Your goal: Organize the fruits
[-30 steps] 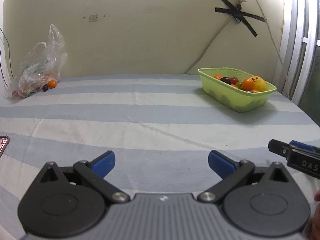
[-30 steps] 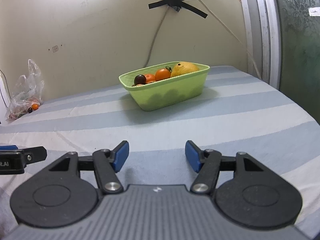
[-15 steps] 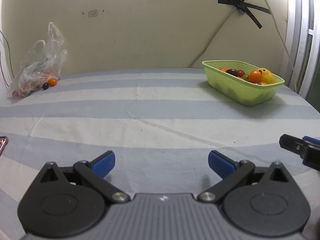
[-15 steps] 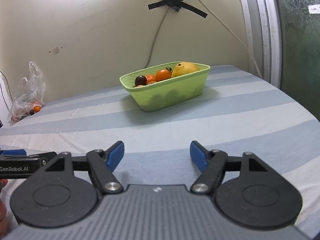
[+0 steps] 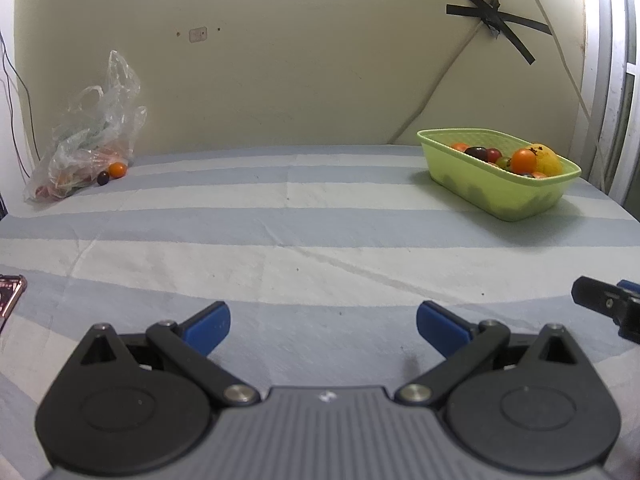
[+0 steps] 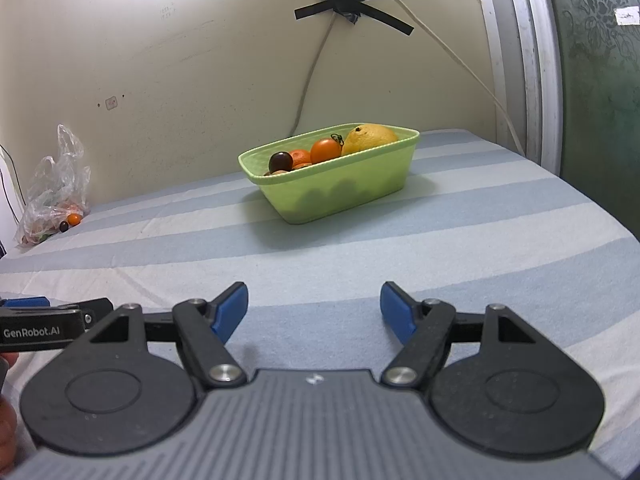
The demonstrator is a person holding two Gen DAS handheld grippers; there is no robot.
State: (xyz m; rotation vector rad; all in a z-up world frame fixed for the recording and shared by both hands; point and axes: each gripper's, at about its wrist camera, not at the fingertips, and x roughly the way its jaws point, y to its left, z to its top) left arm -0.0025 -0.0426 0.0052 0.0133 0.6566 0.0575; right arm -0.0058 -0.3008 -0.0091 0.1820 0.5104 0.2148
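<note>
A light green basket (image 5: 500, 196) (image 6: 340, 196) holds several fruits, among them an orange tomato (image 6: 325, 150), a dark plum (image 6: 280, 161) and a yellow citrus (image 6: 370, 139). It stands at the far right of the striped bed. A clear plastic bag (image 5: 84, 148) (image 6: 52, 192) with more fruit lies at the far left by the wall. An orange fruit (image 5: 117, 169) and a dark one (image 5: 103, 178) sit at its mouth. My left gripper (image 5: 323, 326) is open and empty, low over the cloth. My right gripper (image 6: 314, 312) is open and empty too.
The blue and white striped cloth (image 5: 304, 216) covers the surface up to the beige wall. A pink phone edge (image 5: 10, 292) lies at the left. A taped cable (image 6: 348, 4) hangs on the wall; a window frame (image 6: 536, 60) stands right.
My right gripper has opened wider. The left view has swung slightly left, so the basket sits further right, and the right gripper's tip has slid toward the frame edge.
</note>
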